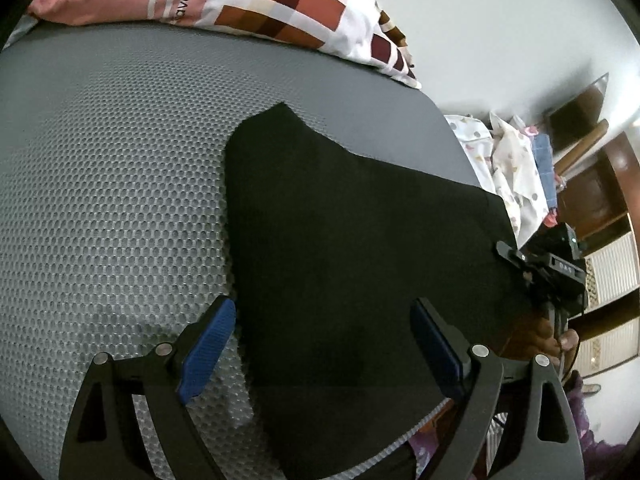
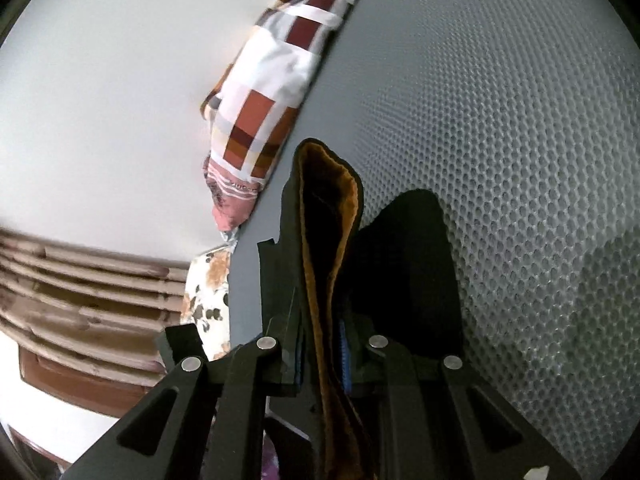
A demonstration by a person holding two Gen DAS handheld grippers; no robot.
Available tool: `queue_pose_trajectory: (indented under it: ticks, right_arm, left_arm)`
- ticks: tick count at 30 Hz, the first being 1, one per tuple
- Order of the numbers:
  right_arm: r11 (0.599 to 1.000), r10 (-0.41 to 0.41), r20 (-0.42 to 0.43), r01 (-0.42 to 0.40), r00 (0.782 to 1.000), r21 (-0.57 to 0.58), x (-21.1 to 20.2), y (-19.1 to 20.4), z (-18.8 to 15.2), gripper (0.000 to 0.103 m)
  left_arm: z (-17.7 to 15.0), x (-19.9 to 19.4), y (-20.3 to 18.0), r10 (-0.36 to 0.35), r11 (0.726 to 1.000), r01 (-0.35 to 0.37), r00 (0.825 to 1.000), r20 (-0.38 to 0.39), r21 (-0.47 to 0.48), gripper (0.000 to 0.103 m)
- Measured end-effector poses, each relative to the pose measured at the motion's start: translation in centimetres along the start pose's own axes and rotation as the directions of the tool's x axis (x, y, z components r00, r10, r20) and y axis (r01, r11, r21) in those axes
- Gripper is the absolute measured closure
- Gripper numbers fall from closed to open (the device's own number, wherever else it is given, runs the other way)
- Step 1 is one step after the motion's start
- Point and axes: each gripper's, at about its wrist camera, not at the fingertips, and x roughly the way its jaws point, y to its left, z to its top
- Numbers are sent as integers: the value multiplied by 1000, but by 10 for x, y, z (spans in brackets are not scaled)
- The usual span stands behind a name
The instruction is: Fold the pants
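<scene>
Grey honeycomb-mesh mattress (image 1: 112, 184) fills most of both views, set against a plain white wall (image 1: 500, 20). Black fabric pants (image 1: 352, 248) are spread flat on this surface, near its right-hand edge as seen from the left wrist camera, with one pointed corner reaching toward the middle of the bed. The lower edge of the garment hangs over the near rim of the mattress.

The left gripper (image 1: 324, 344) is seen spread wide, its blue-padded fingers (image 1: 208, 348) straddling the left edge of the cloth with nothing held between them. The right gripper (image 2: 324, 356) is closed on a bunched fold of the pants (image 2: 408, 264), which is lifted so that an orange-brown lining strip (image 2: 340, 240) is exposed; this lining is shown only in the right wrist view. From the left wrist camera the right gripper (image 1: 508, 254) is visible at the garment's far right edge, beside the mattress border.

Broad bare mesh lies to the left of the pants. A pink, maroon and white patchwork pillow (image 1: 260, 4) rests along the wall side, well apart from the cloth. Rumpled spotted white bedding (image 1: 504, 160) and dark wooden furniture (image 1: 592, 184) are seen beyond the right edge only in the left view; brown louvred slats (image 2: 80, 280) appear only in the right view.
</scene>
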Motion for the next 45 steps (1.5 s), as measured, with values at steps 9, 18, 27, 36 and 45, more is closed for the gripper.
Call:
queue_pose_trajectory:
  ticks: [9,18,27,36,45]
  right_arm:
    - [998,24,149,-32,989,50,-46,-24,-14,82]
    - [989,-128,79,133,989,-57,-49,9,-70,82]
    - [997,-26,87,32,996,-70,-42,40,-92,99]
    - [996,-22,163,8,986,86,-62,-12,-111,97]
    - [994,-86,157,74,984,81,-65,-13,-74,54]
  left_arm:
    - [-8,7,7,28,1000,-28,999,-15,-4,15]
    - [-15,4,1,50,997,-51,999,7,53,15]
    - [-16,-9,-3,57,994,-61,998,40,87,15]
    - [-17,-9,2,55,995,-57,998,35,80,15]
    - [-19,-9,5,55,997,-57,998,27,60,15]
